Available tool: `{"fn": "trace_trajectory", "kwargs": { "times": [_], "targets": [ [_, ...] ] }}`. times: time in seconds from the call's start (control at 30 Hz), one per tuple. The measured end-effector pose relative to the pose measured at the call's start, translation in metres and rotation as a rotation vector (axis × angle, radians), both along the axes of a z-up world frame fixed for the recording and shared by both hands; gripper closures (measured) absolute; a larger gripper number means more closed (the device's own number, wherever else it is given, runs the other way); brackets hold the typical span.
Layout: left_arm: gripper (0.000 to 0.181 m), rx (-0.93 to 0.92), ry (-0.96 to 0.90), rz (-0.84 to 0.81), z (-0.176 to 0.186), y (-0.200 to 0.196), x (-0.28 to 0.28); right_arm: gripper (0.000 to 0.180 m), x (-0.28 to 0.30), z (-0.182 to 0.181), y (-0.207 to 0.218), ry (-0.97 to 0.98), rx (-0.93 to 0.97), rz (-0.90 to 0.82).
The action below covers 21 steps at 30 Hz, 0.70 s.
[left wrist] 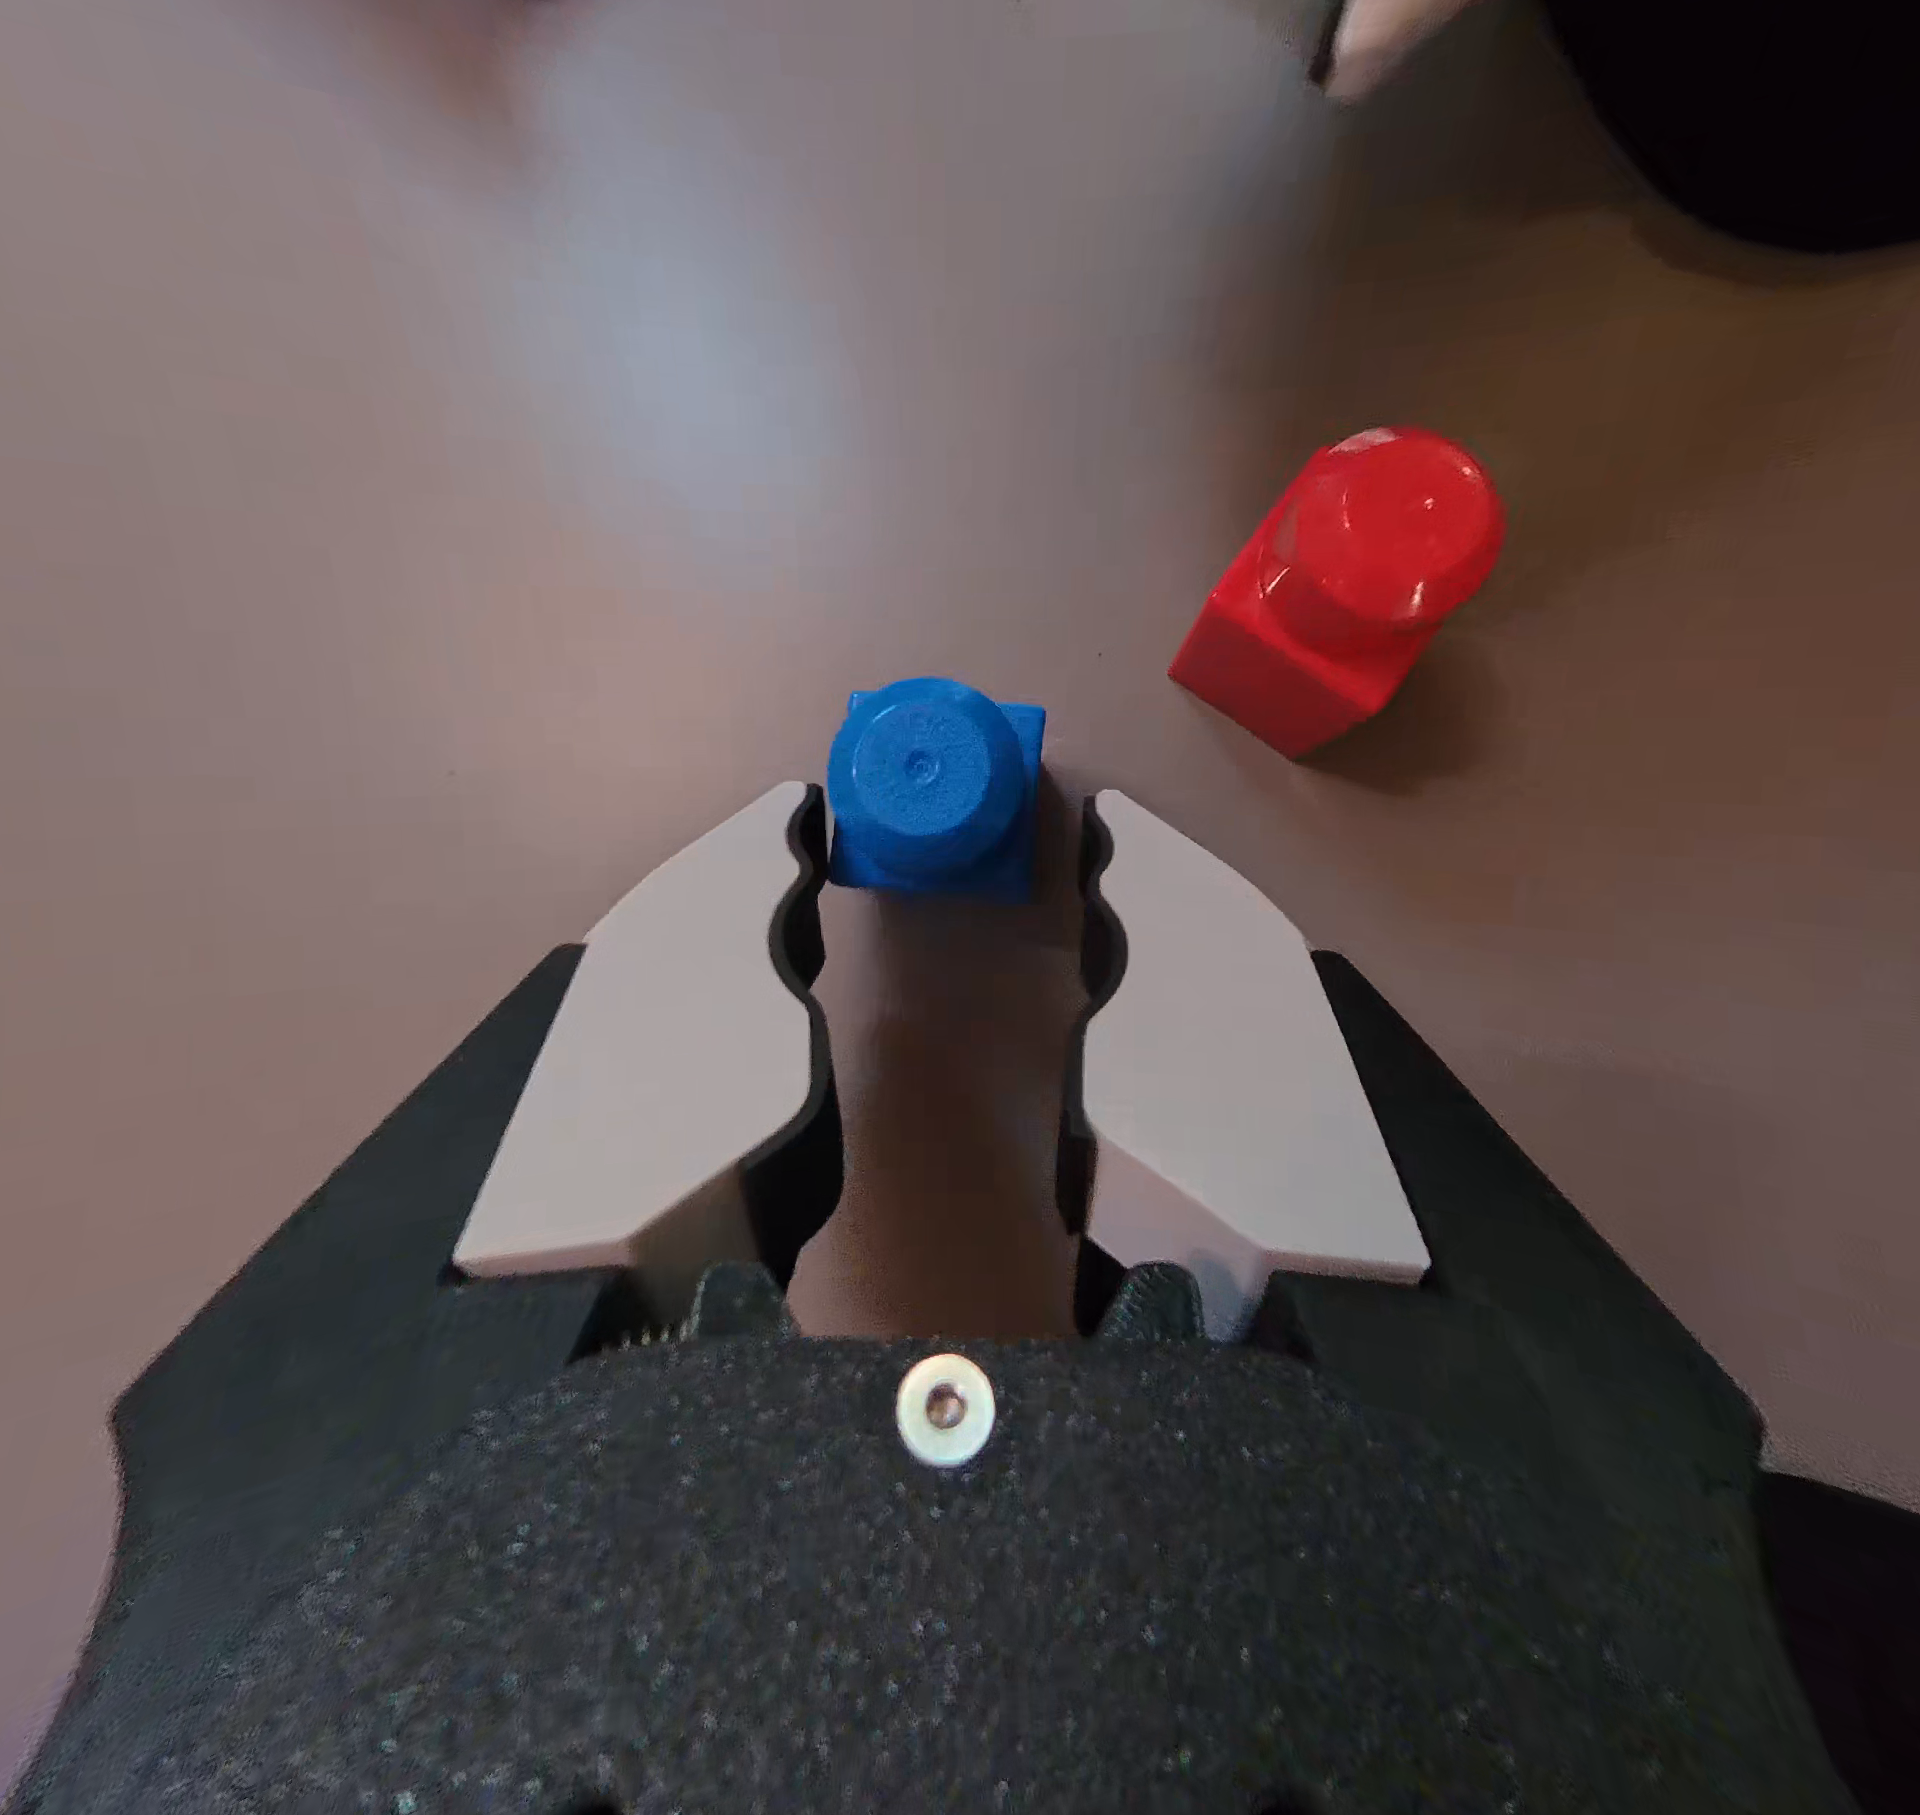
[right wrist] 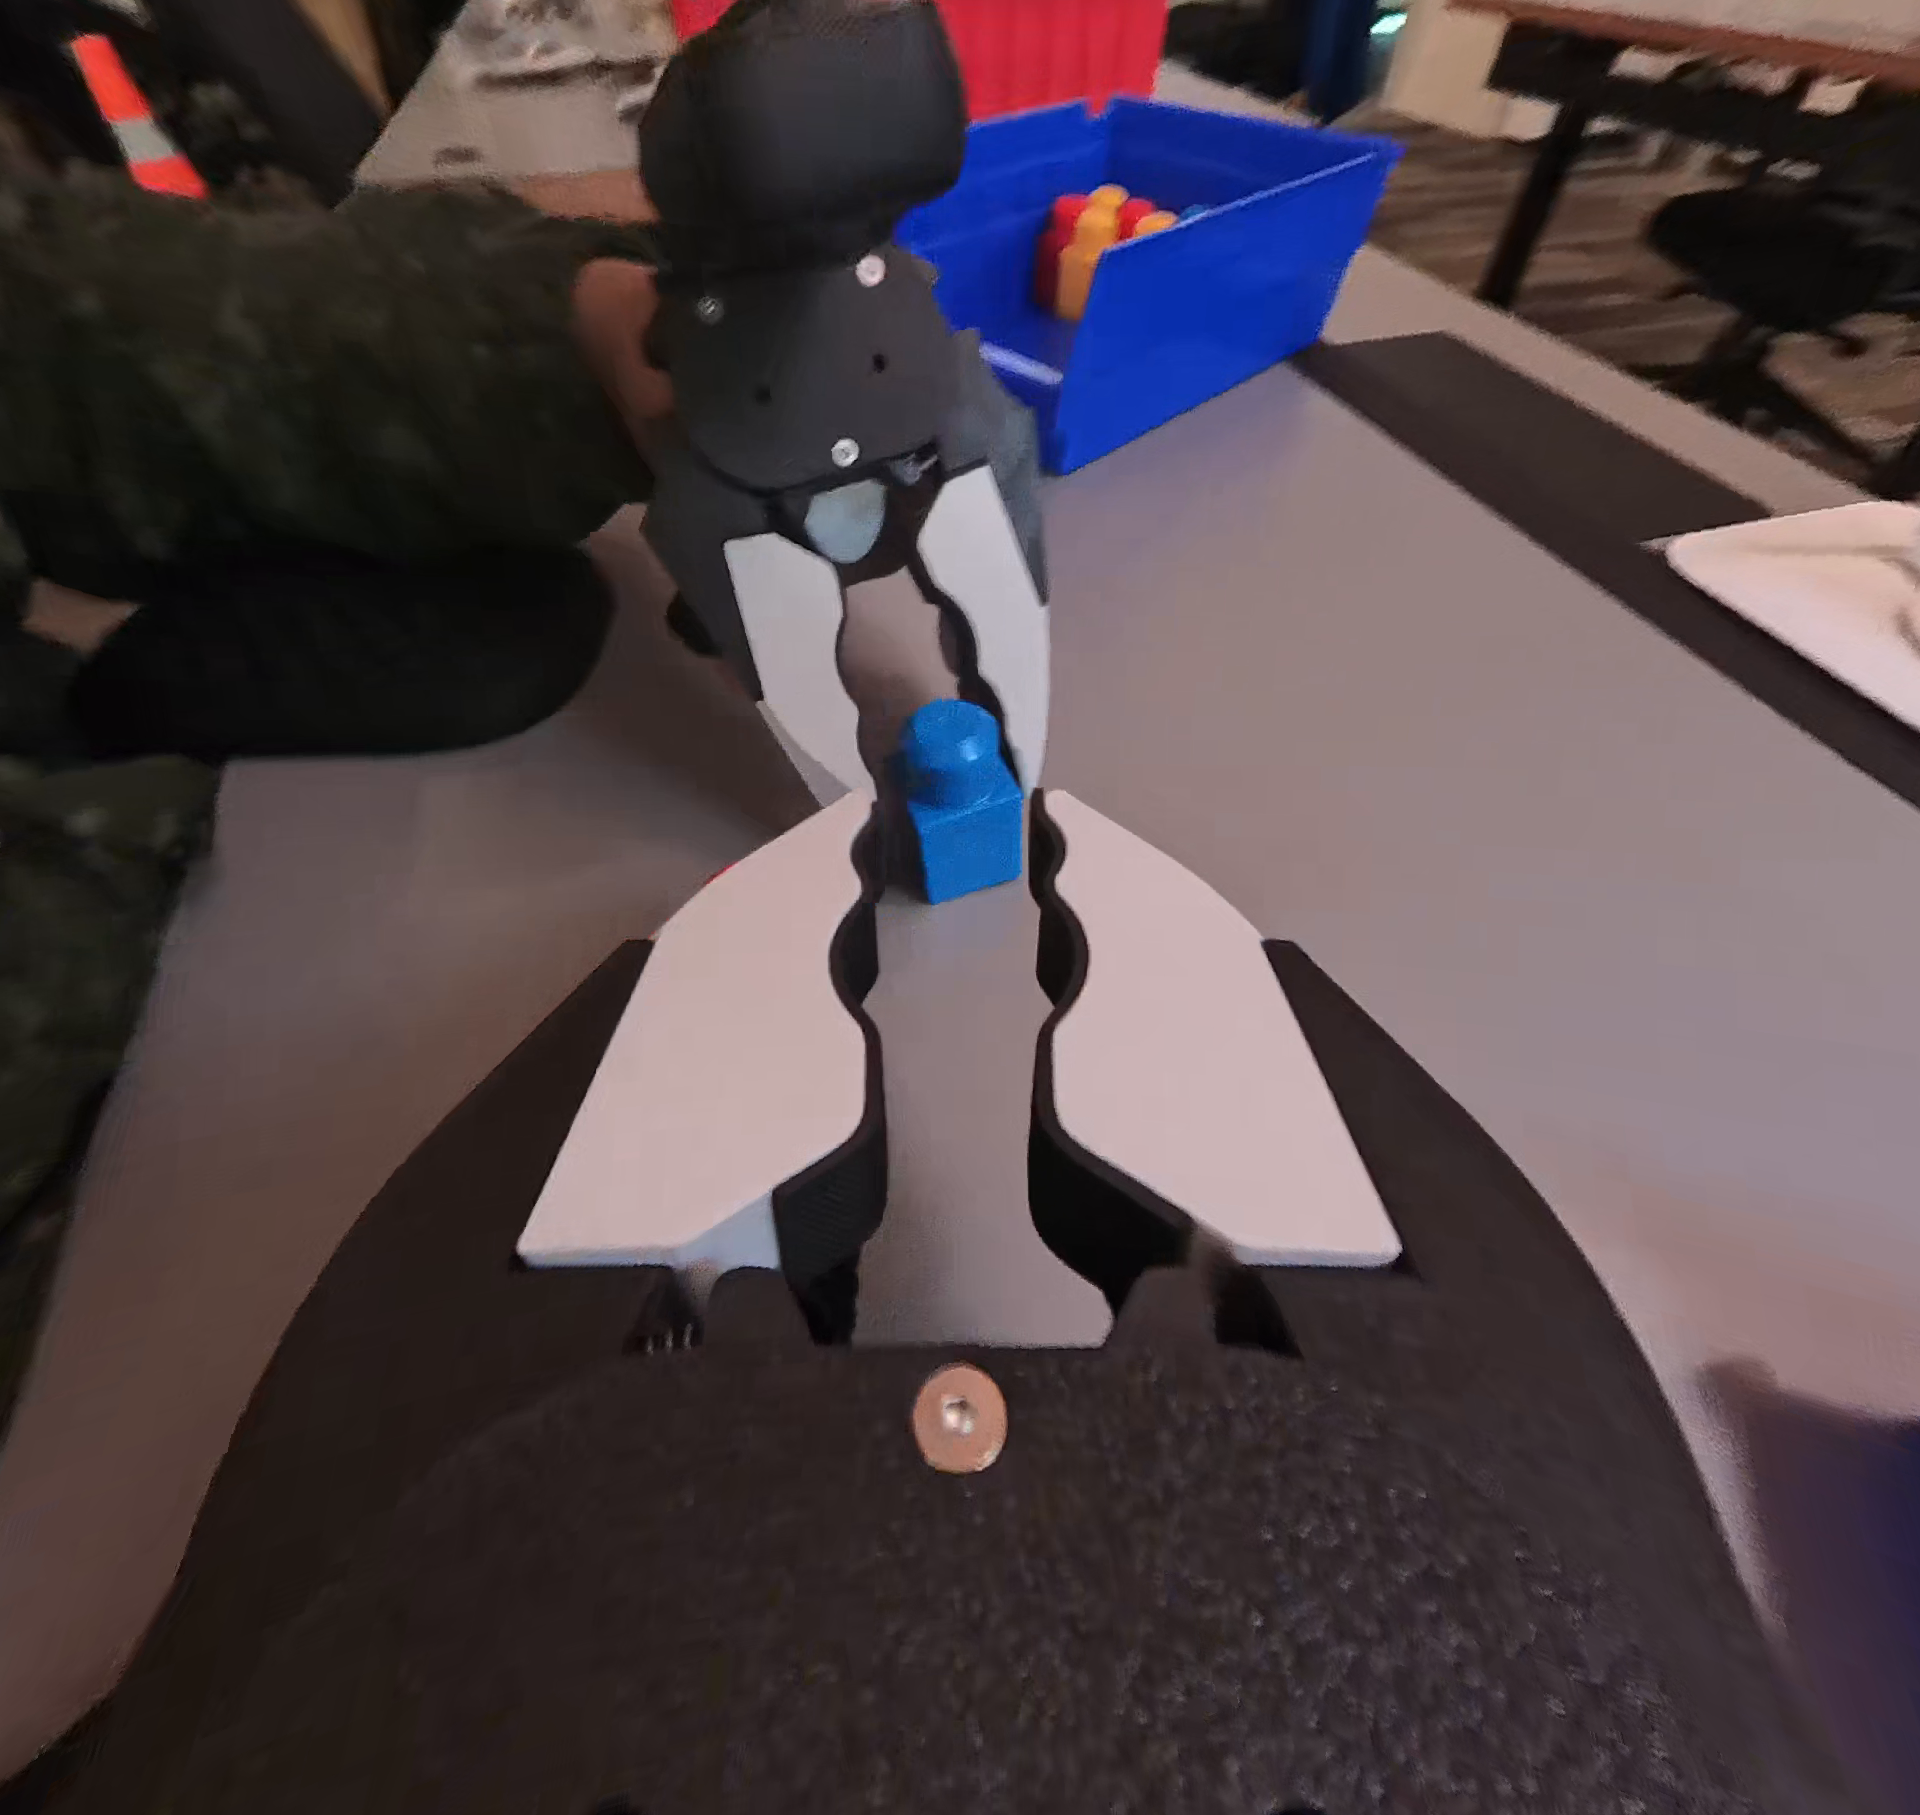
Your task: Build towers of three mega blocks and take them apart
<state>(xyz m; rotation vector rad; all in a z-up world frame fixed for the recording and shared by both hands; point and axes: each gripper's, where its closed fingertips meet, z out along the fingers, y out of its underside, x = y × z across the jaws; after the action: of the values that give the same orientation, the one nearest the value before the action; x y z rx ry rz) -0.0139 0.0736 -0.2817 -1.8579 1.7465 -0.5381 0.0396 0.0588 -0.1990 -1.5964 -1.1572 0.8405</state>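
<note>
While no tower stands yet, the left gripper point(left wrist: 945, 809) hangs over the upright blue block point(left wrist: 932, 797), spread wide, holding nothing. A red block point(left wrist: 1340, 602) lies tipped to its right. The right gripper point(right wrist: 951, 809), empty and half open, faces the blue block from nearby. Stacking looks unstarted. Beyond, a blue bin point(right wrist: 1195, 311) of blocks sits on the grey table point(right wrist: 1455, 830).

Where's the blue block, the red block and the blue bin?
blue block point(left wrist: 920, 778): left wrist view, top of its stud.
red block point(left wrist: 1382, 529): left wrist view, its round stud.
blue bin point(right wrist: 1195, 342): right wrist view, near wall.
</note>
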Motion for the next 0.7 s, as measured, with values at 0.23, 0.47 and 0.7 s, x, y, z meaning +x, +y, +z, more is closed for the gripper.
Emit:
{"fn": "trace_trajectory", "kwargs": {
  "times": [0.23,0.47,0.7],
  "targets": [
    [0.13,0.037,-0.095,-0.037,-0.007,-0.003,0.003,0.124,-0.006,-0.047,-0.034,-0.326,-0.102,0.127],
    [0.144,-0.051,-0.379,0.075,0.05,0.016,-0.006,0.116,-0.025,-0.077,-0.047,-0.477,-0.197,0.076],
    [0.144,-0.048,-0.691,-0.045,0.112,-0.01,-0.013,0.141,-0.022,-0.097,-0.04,-0.58,-0.196,0.006]
  ]
}}
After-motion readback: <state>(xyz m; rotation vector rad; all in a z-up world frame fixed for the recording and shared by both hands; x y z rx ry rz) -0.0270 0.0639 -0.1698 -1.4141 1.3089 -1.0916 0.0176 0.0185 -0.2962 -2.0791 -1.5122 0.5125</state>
